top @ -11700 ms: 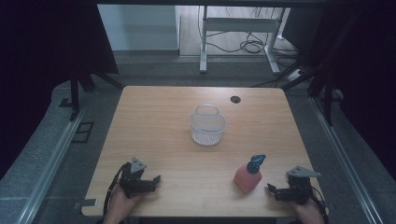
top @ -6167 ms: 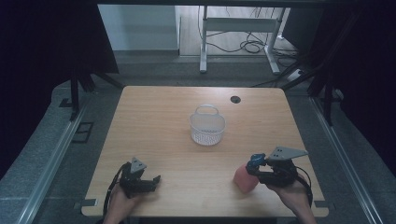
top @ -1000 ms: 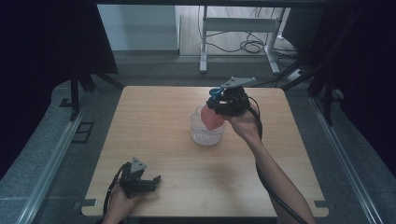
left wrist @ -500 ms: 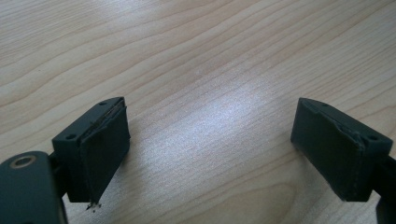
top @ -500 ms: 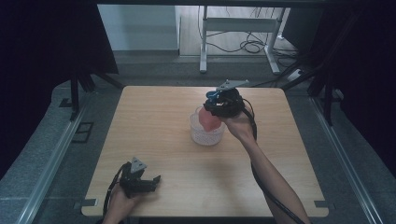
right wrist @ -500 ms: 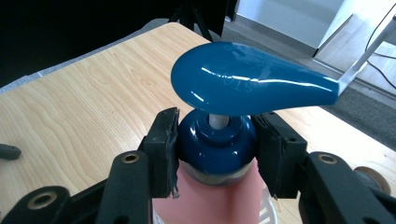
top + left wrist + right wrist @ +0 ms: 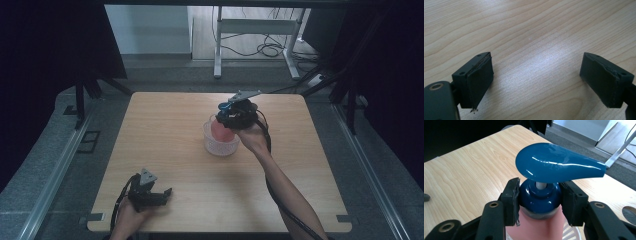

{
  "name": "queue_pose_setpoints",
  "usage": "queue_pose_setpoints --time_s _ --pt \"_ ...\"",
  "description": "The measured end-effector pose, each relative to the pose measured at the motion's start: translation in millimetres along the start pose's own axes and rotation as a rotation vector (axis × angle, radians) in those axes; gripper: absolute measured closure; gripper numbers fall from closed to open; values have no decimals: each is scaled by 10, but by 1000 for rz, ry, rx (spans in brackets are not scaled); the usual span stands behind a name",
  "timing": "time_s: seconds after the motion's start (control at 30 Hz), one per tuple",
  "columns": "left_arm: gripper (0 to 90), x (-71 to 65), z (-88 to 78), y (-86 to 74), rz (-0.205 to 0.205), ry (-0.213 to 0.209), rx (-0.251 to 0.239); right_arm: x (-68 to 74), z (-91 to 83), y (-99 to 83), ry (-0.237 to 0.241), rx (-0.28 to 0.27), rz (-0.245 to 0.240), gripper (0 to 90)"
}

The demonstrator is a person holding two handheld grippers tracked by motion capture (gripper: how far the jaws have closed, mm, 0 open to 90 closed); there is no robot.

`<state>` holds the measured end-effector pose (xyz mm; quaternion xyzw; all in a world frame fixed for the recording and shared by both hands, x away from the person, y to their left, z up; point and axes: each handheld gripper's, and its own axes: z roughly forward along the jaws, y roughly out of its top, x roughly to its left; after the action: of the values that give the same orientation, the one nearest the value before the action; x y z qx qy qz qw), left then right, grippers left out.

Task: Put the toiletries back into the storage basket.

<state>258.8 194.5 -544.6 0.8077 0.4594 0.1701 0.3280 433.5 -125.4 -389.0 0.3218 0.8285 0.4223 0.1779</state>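
A pink pump bottle [image 7: 221, 131] with a blue pump head [image 7: 556, 165] hangs partly inside the clear plastic basket [image 7: 212, 145] at the middle of the table. My right gripper [image 7: 228, 115] is shut on the bottle's blue collar [image 7: 539, 198], one pad on each side. In the right gripper view a bit of the basket rim [image 7: 573, 231] shows under the bottle. My left gripper [image 7: 160, 195] rests near the table's front left edge, its jaws wide open over bare wood with nothing between its pads [image 7: 479, 80].
The wooden table [image 7: 165, 125] has a small dark round hole [image 7: 250, 103] at the back behind the basket. A white desk frame and loose cables [image 7: 260, 35] stand on the floor beyond the table. Dark curtains hang at both sides.
My right gripper has sunk with the pink bottle, from above the basket down into it. The left gripper has stayed where it was.
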Motion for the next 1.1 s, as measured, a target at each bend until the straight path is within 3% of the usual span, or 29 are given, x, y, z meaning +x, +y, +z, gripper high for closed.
queue_pose_setpoints --time_s 0.6,1.1 --pt "113 -2 4 1 -1 -3 -2 10 246 -200 16 36 10 527" --pt "113 -2 4 1 -1 -3 -2 -19 352 -310 26 51 32 526"
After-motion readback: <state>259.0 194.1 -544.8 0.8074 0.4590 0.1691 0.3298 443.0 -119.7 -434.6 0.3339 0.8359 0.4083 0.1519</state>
